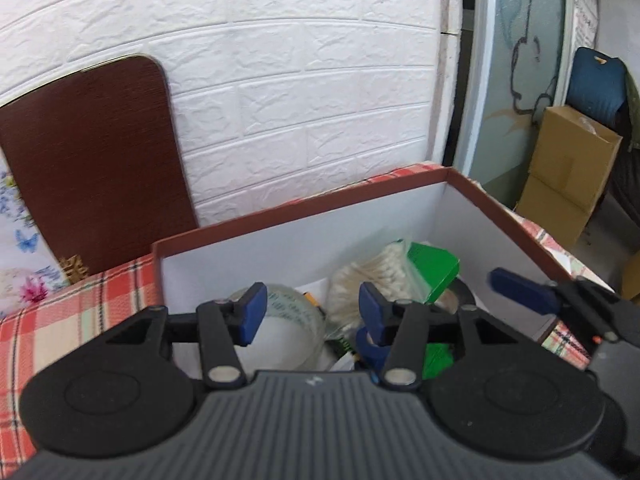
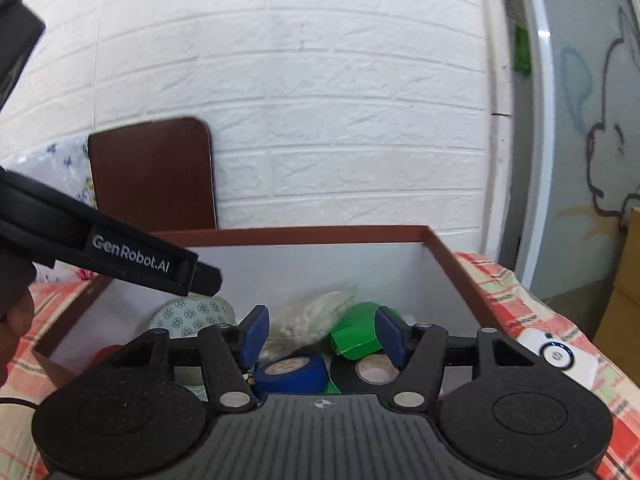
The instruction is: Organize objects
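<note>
You have the large open cardboard box with the brown rim and white inner walls (image 2: 440, 276) right under both tools, sitting on the red-and-cream checked tablecloth (image 1: 60, 312). Everything the task concerns looks to be already inside it. Both tools hang over it close together, so your biggest risk is knocking one against the other, or catching the box wall and shoving the whole box along the cloth.

Next in size, the clear plastic bag of white cotton swabs (image 2: 316, 316) leans on the folded green paper carton (image 2: 360, 336) at the middle. It is soft and loosely piled; a low finger could snag the plastic and drag the bag out.

The round tin with the white, green-flowered lid (image 2: 192, 314) sits at the left end, the blue roll of tape (image 2: 292, 370) and the black roll of tape with a pale core (image 2: 374, 370) nearest you. The rolls could tip or roll if brushed.

Your left gripper (image 1: 310, 312) has its blue pads apart with nothing between them; your right gripper (image 2: 320, 330) likewise stands parted and empty. Outside the box, the small white device with the blue-ringed button (image 2: 554, 354) lies on the cloth near the right-hand table edge, where a careless sweep could send it off.
</note>
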`<action>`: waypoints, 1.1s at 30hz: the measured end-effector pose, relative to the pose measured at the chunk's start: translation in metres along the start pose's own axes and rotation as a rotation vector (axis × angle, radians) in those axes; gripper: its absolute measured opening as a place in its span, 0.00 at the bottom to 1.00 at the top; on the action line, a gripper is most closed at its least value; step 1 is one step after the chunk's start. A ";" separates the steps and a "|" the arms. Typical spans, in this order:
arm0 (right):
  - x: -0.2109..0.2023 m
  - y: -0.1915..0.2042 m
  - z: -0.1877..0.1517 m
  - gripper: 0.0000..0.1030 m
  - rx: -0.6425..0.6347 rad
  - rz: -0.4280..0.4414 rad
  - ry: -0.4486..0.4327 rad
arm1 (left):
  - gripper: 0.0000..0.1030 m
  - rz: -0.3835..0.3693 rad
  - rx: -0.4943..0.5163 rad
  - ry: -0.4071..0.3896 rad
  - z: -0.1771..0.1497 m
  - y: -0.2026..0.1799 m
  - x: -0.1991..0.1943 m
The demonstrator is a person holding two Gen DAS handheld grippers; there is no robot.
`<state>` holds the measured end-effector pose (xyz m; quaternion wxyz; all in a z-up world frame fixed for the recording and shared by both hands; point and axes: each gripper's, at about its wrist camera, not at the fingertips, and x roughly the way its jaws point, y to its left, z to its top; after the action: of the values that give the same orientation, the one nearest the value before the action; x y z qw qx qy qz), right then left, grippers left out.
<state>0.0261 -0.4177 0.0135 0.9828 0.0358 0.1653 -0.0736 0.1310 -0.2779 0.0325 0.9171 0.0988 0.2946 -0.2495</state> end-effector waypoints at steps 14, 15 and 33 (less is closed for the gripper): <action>-0.101 0.015 0.002 0.61 0.135 0.043 -0.050 | 0.62 0.129 -0.046 -0.001 -0.048 0.020 -0.086; -0.106 0.017 0.002 0.61 0.136 0.049 -0.048 | 0.63 0.138 -0.045 -0.005 -0.052 0.022 -0.092; -0.162 0.061 -0.022 0.68 0.133 0.134 -0.014 | 1.00 0.316 -0.047 -0.010 -0.116 0.040 -0.157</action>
<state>-0.1227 -0.3341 0.0486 0.9822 0.1112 0.1502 -0.0188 -0.0153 -0.1430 0.0333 0.9486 0.1210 0.2765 -0.0957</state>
